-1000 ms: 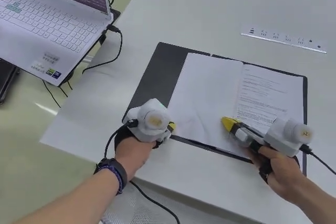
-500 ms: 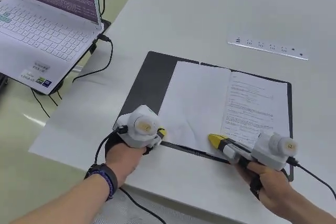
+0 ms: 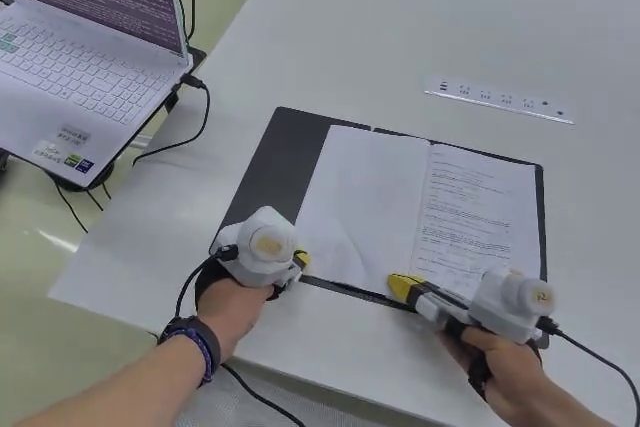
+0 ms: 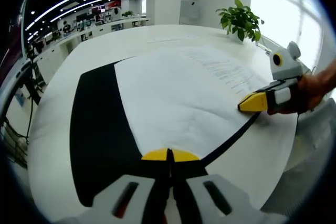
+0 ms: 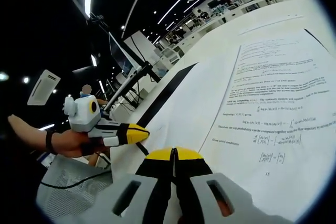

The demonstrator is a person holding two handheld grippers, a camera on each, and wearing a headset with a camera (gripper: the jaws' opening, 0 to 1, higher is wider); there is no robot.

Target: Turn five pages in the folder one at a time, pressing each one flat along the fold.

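In the head view, a flat black folder (image 3: 275, 162) lies open on the smooth white bench (image 3: 400, 27), just ahead of both claws. The left claw (image 3: 298, 265) is seen at the folder's near edge, beside the lower corner of a blank, faintly creased sheet (image 3: 365, 197). The right claw (image 3: 400, 287) is seen at the same edge, near the foot of the fold, with the printed page (image 3: 475, 217) ahead and to its right. An open laptop (image 3: 80, 67) stands well off to the left of the left claw.

In the left gripper view, the left claw's rounded yellow tips are closed together on nothing, the matte cover to their left and the blank sheet just beyond.

In the right gripper view, the right claw's tips are likewise pressed together, empty, with the text-covered page stretching ahead.
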